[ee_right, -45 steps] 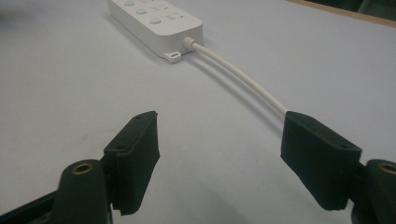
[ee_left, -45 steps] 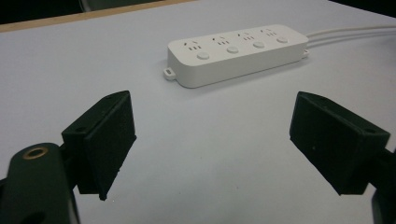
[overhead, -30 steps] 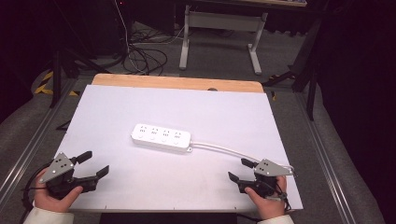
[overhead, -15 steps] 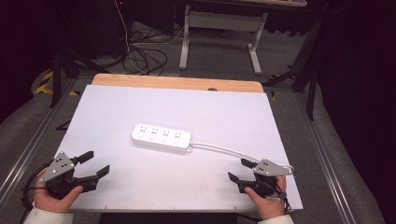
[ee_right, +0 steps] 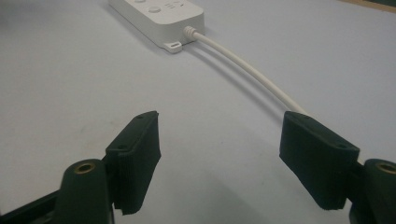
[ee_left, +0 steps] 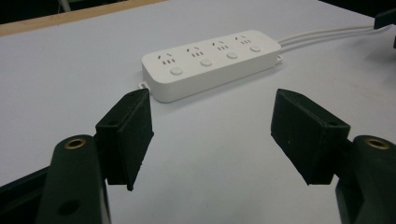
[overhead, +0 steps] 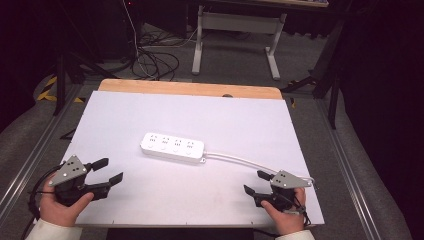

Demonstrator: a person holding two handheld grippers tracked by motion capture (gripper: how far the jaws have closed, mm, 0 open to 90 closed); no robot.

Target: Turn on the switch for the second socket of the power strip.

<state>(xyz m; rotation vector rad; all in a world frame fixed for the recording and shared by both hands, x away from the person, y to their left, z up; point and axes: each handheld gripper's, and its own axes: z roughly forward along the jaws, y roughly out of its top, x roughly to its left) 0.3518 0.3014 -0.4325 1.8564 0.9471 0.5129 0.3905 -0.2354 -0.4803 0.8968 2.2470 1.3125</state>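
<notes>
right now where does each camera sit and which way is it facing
High view: above the person's edge of the white table, looking forward and down; both hands, left gripper and right gripper show, jaws open and empty.
Left gripper view: rides the left gripper, whose jaws have just been closing, looking between them across the tabletop at the white four-socket plastic power strip.
Right gripper view: rides the right gripper, facing the strip's white cable.
Shared: all three see the power strip.

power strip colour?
White, as are its buttons and cable. The power strip shows best in the left gripper view.
</notes>
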